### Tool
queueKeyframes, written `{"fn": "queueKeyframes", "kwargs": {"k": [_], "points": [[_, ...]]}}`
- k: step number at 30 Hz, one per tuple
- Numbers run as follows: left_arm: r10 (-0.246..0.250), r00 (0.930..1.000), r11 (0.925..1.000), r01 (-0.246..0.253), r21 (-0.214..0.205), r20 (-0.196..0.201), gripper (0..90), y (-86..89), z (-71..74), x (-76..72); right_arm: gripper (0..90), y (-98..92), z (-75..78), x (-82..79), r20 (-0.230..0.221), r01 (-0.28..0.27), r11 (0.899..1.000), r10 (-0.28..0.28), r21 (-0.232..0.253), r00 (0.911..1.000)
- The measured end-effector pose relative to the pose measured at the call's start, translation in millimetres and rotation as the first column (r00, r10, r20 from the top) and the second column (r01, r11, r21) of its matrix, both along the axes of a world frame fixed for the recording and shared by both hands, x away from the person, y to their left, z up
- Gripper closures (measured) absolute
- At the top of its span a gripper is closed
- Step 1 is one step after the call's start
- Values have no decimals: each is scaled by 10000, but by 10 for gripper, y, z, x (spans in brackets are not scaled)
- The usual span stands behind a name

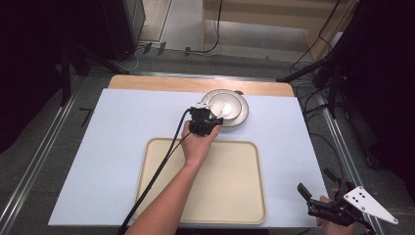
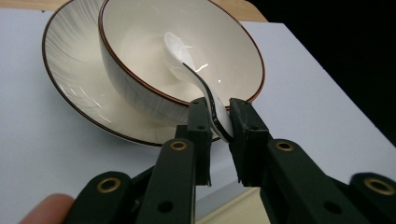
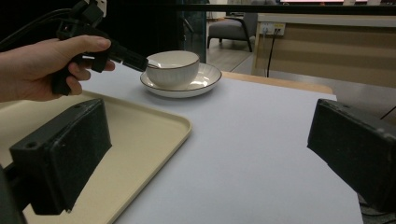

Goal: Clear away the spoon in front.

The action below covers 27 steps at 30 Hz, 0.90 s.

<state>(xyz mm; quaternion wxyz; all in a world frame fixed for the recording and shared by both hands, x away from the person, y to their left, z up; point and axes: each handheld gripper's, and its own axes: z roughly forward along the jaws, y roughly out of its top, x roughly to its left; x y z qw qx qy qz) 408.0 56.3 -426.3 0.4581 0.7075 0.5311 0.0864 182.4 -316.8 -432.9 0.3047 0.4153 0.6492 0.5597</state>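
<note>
A cream bowl [image 2: 140, 42] with a brown rim stands on a matching plate [image 2: 65, 56] at the back of the table [image 1: 122, 127]. A white spoon [image 2: 180, 53] lies with its head in the bowl and its handle over the near rim. My left gripper [image 2: 218, 122] is shut on the end of that handle, just in front of the bowl [image 1: 226, 105]. My right gripper [image 1: 318, 193] stands open at the table's front right corner, with nothing between its jaws. The right gripper view shows the bowl [image 3: 173, 67] and my left gripper [image 3: 140, 60] at its rim.
A beige tray [image 1: 161, 161] lies on the white table cover in front of the plate, under the person's left forearm. The left gripper's cable [image 1: 156, 171] trails back across the tray. Bare floor and cables lie beyond the table.
</note>
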Motion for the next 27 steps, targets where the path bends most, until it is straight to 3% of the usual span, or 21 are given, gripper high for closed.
{"fn": "queueKeyframes", "kwargs": {"k": [5,9,11,12,13,15,18,27], "points": [[11,10000,9999,-11,-110,-32,687,29,3,16,0,-4,2,-5,-18,22,10000,-22,21,10000],[112,9999,9988,-108,-474,83,636,66,36,32,0,-6,-1,-3,-5,27,10000,-27,24,10000],[299,9995,9972,-292,-695,98,609,92,56,46,0,-5,-1,-2,-12,27,10000,-27,25,10000],[845,9963,9948,-836,-588,130,560,123,79,55,0,-4,0,-3,-9,18,10000,-18,22,10000],[845,9963,9948,-836,-588,130,555,123,79,55,0,-4,0,-3,-9,18,10000,-18,22,10000],[939,9956,9922,-942,-815,-75,556,154,76,86,0,-6,-2,-1,-21,20,10000,-20,35,10000],[917,9953,9933,-935,-681,-296,568,155,55,93,0,-8,-4,-1,-28,14,10000,-14,42,10000],[314,9967,9887,-419,-1437,-749,651,127,36,93,0,3,-3,4,-19,-9,10000,9,30,10000]]}}
